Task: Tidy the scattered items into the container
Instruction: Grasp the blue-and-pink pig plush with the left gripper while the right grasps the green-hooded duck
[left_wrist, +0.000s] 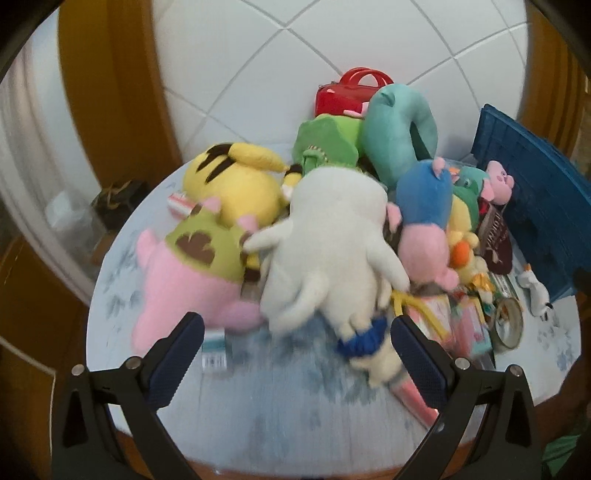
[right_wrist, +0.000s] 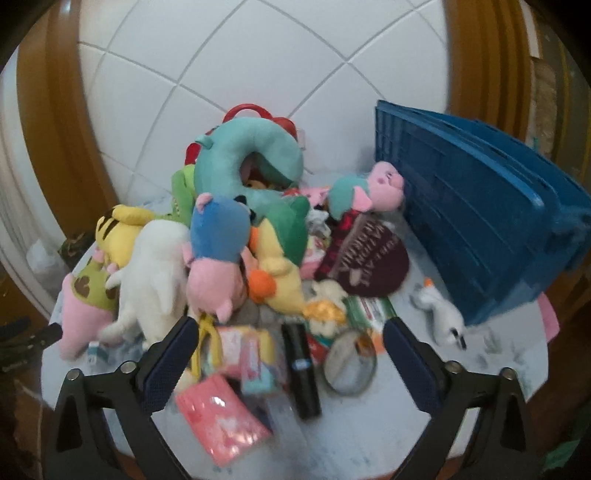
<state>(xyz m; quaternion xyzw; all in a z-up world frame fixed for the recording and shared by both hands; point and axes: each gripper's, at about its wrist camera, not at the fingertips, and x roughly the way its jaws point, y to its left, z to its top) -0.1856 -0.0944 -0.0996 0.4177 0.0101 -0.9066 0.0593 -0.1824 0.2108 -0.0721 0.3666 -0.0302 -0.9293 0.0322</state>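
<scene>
My left gripper (left_wrist: 297, 349) and right gripper (right_wrist: 286, 352) both hang released, the white plush (left_wrist: 328, 243) lying dead ahead of the left, the blue crate (right_wrist: 480, 221) off right.

White tiled wall (right_wrist: 258, 66), wooden frames (left_wrist: 107, 92).

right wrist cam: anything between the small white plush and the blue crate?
Nothing: bare table separates the small white plush toy from the blue ribbed plastic crate. Right wrist view shows it best.
</scene>
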